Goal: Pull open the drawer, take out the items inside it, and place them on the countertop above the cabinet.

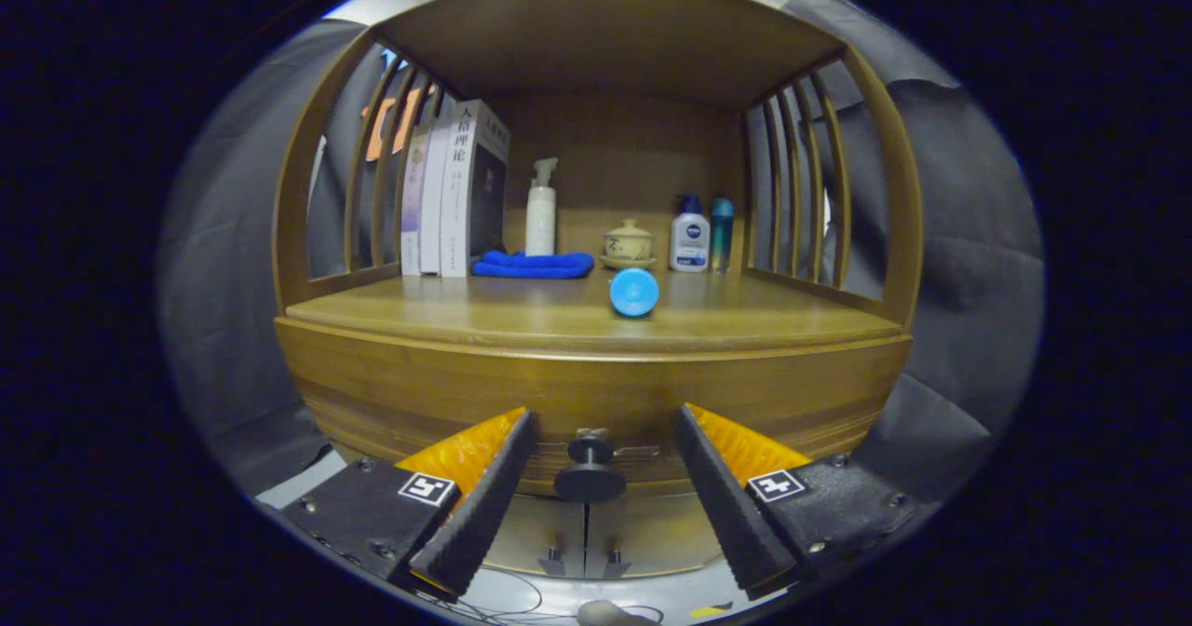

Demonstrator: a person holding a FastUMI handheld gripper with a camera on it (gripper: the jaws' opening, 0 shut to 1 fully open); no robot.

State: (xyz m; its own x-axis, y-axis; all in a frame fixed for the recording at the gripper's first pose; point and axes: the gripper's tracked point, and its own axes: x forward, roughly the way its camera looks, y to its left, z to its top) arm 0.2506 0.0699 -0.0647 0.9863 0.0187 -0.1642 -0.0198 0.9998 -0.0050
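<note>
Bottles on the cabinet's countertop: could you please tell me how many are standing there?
3: a white pump bottle behind the blue cloth, and a white bottle with a teal bottle beside the lidded cup. Books might hide more.

Tool (589,477) spread wide; drawer knob (589,477) sits in the gap, clear of both fingers. Bench (447,314) front left and front right bare. Blue cap (634,292) lies mid-bench, near the front. Rear row blocks the back: books (456,188), pump bottle (541,207) behind blue cloth (533,265), lidded cup (629,242), two small bottles (700,233). Slatted sides (801,188) close off both flanks.
</note>
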